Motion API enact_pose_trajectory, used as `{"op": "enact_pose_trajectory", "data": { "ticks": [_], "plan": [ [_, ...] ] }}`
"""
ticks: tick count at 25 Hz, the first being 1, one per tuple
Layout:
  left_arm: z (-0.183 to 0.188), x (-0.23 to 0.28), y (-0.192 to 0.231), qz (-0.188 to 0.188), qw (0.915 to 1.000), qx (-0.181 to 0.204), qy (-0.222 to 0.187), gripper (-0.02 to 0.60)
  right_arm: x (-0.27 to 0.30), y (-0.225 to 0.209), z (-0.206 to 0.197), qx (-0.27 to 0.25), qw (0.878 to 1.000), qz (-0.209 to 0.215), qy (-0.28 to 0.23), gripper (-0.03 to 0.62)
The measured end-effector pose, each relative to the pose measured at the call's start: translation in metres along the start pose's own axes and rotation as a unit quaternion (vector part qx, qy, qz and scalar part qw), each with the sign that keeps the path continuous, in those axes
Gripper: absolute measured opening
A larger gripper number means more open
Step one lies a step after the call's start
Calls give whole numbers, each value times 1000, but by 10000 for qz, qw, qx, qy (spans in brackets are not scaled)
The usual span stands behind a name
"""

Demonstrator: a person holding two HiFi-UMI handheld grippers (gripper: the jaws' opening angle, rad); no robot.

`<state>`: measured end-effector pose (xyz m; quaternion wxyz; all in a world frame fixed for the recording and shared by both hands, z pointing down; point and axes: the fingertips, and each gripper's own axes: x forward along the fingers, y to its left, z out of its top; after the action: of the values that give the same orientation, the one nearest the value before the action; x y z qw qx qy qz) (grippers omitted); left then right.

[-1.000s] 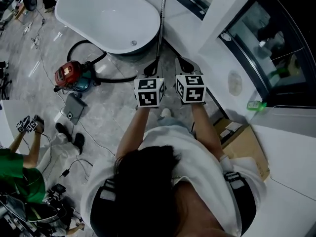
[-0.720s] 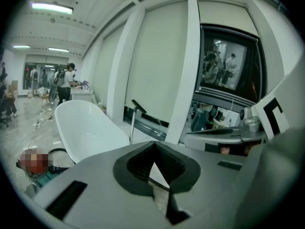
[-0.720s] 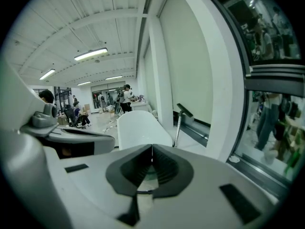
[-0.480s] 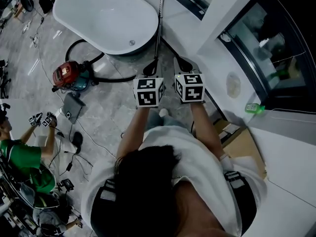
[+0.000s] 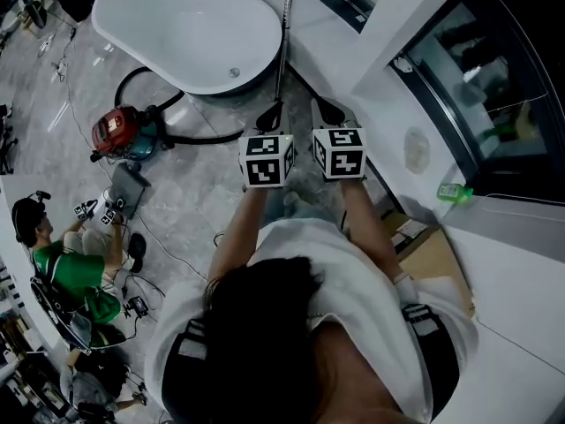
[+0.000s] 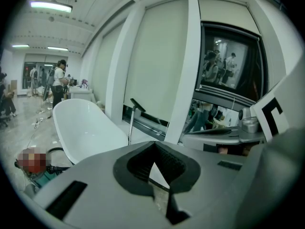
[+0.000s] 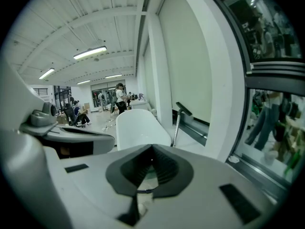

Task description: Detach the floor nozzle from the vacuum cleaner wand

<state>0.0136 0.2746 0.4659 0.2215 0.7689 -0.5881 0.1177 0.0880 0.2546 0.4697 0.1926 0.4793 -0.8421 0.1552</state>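
Wand (image 6: 130,130): upright against the window, long axis near vertical, straight ahead of my left gripper (image 5: 269,116).
Nozzle (image 6: 137,104): the dark head at its top end, I reckon.
Nearer hand: left; right gripper (image 5: 328,111) is just beside it.
Jaws: both pairs together, nothing in them.
Pose: side by side, tipped slightly down.

The person holds the left gripper (image 5: 270,117) and right gripper (image 5: 328,111) side by side over the grey floor (image 5: 203,201), marker cubes facing up. A wand (image 5: 283,34) runs down past the white tub (image 5: 177,25) to just ahead of the left gripper's tip. Further left sits a red vacuum (image 5: 119,132) with a black hose (image 5: 146,82). A person in green (image 5: 71,272) sits at lower left — a cardboard box (image 5: 433,254) lies at right.
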Motion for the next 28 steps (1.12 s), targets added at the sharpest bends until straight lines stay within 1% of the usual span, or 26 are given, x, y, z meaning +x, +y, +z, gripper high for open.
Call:
{"op": "enact_pose_trajectory", "data": {
  "ticks": [7,13,17,21,28],
  "plan": [
    [5,7,8,57,10000,-10,-36,3,8,-3,9,-125,9999,-73,-52,15],
    [10,20,20,41,10000,4,-61,3,21,-7,15,-114,9998,-142,-91,15],
    [16,38,28,5,10000,-19,-29,3,37,-14,22,-143,9997,-196,-75,15],
    [25,59,35,-102,9999,65,43,3,57,-24,29,-59,9997,-233,-47,15],
    [44,98,63,-225,9996,46,189,3,103,-31,49,37,9995,-324,32,15]
  ]
}}
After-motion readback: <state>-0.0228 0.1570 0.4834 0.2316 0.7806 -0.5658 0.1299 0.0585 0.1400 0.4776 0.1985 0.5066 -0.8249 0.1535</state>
